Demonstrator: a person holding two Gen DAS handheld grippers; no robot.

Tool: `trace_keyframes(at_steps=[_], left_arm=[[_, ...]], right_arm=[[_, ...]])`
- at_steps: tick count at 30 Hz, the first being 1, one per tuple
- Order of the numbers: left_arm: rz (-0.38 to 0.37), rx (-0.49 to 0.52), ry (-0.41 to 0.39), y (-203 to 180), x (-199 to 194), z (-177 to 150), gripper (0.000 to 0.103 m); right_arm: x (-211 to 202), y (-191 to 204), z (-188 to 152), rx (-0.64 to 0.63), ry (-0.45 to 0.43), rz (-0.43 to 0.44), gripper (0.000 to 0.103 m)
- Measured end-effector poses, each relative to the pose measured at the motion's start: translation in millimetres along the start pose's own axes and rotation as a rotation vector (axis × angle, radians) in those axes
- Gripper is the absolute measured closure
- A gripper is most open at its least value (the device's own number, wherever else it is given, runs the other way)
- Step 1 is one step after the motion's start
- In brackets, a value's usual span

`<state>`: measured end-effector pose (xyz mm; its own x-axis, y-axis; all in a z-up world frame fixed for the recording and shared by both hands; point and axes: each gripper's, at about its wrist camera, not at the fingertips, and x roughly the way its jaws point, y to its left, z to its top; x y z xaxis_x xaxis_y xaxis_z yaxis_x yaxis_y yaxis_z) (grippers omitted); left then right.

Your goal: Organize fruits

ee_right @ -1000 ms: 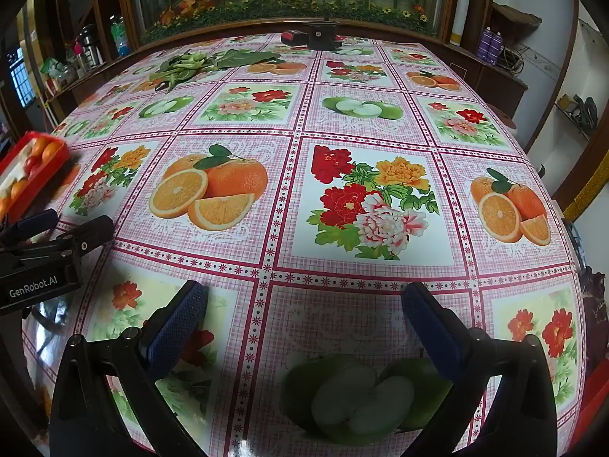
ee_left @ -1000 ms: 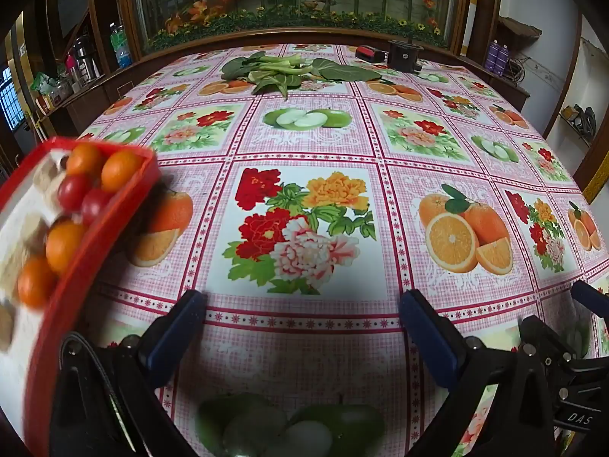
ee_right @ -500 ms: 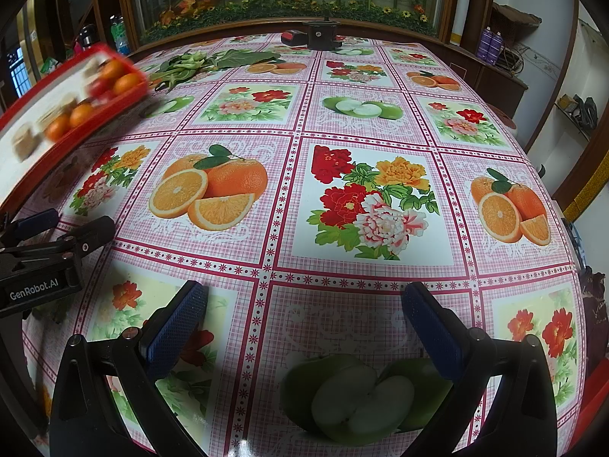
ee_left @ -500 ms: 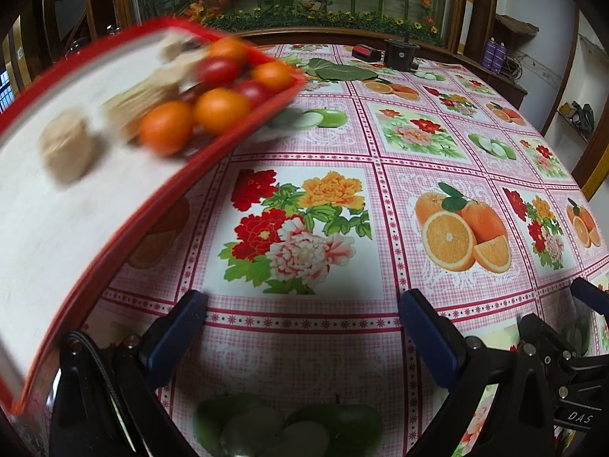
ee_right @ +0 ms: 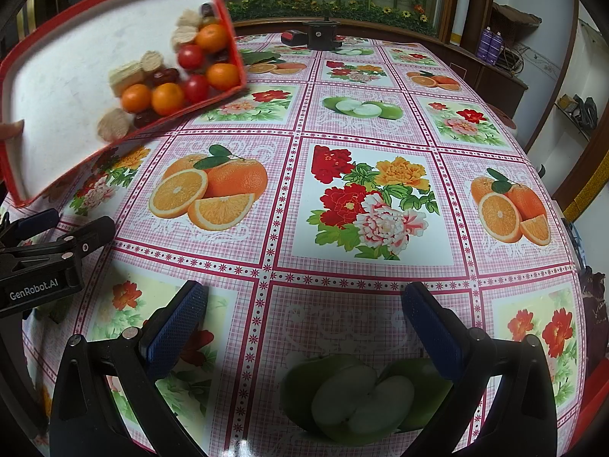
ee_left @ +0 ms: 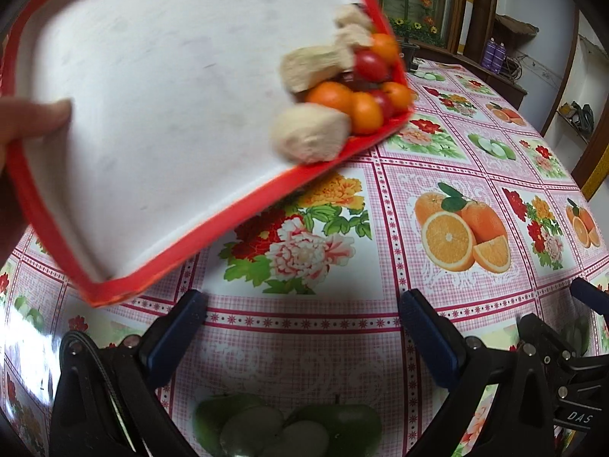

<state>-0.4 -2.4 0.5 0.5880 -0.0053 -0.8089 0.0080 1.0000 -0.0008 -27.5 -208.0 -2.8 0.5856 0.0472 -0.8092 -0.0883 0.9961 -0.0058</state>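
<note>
Behind the desk [ee_right: 380, 205] runs a dark wooden ledge backed by a glass panel with artificial plants and flowers. A glossy cloth printed with squares of oranges, cut green apples and flowers covers the whole desk top.

Above its left part a red tray [ee_left: 243, 202] with a white floor [ee_right: 68, 76] is held in the air, tilted so that its far corner is lowest — it does not touch the cloth. A bare hand [ee_left: 26, 122] grips its left rim, thumb [ee_right: 11, 129] lying on the inside.

The fruit has gathered in that low corner: small oranges [ee_right: 167, 98] and red tomatoes [ee_right: 190, 56], mixed with pale beige lumps [ee_left: 310, 135] and a few dark brown pieces [ee_right: 163, 75]. All of it is blurred.

Lower down, the left claw [ee_left: 302, 333] hangs over the near edge of the desk, its blue-padded fingers spread wide with nothing between them. The right claw [ee_right: 304, 325] is just beside it, likewise spread wide and empty, above a printed apple.
</note>
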Motion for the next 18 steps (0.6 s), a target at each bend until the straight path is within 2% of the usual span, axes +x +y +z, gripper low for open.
trace_keyframes(at_steps=[18], left_arm=[[0.000,0.000,0.001,0.0,0.6,0.4,0.000]], right_arm=[[0.1,-0.3,-1.1,0.000,0.001,0.000,0.000]])
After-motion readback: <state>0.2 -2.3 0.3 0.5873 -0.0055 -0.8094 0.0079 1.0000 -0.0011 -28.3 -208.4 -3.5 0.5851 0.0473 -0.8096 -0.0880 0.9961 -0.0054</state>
